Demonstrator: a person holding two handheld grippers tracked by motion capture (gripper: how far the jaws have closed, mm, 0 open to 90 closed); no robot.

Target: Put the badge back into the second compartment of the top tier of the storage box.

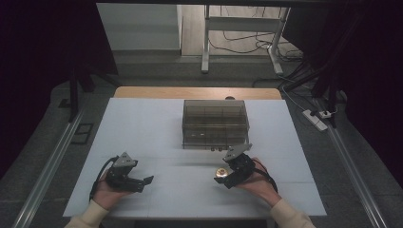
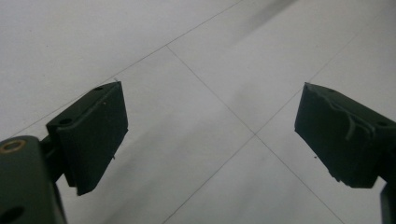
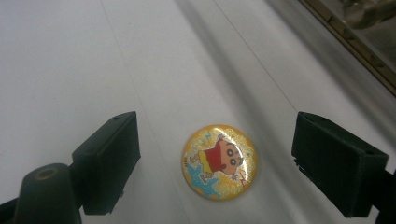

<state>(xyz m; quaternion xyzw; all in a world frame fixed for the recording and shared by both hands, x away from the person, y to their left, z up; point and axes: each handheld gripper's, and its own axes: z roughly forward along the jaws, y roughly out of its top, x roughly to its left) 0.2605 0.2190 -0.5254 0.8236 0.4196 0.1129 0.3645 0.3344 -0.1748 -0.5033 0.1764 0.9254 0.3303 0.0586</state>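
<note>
R gripper [image 3: 215, 158] is hanging low over the white table [image 1: 157, 123] w/ its two black jaws standing wide, nothing pressed btwn them. Its pads [image 3: 109, 158] are flanking a round glossy yellow-orange badge w/ a cartoon kid in a red shirt [image 3: 219, 161], which is lying flat on the table in the gap, clear of both pads, a bit nearer the one at the left of the right gripper view. In the high view the R gripper [image 1: 223, 179] is sitting at the near right of the table, pointing left, w/ the badge [image 1: 221, 173] showing as a small gold spot just at its tips. The person's right hand [image 1: 259, 183] is cupping the gripper body from below, cream sleeve cuff [image 1: 290, 216] coming in at the bottom edge.

Just beyond the gripper, a smoky see-through plastic organiser box w/ inner compartments [image 1: 215, 124] is standing mid-table, lid down; its edge is cutting across the top right corner of the right gripper view [image 3: 355, 46].

L gripper [image 2: 210, 135] is also wide, jaws apart over bare white tabletop where thin seam lines [image 2: 254, 135] are crossing; nothing btwn them. In the high view it [image 1: 148, 181] is lying in the left hand [image 1: 109, 192] at the near left, pointing right, well apart from the badge and box.

Past the far table edge, a wooden strip [image 1: 197, 92] is showing.
</note>
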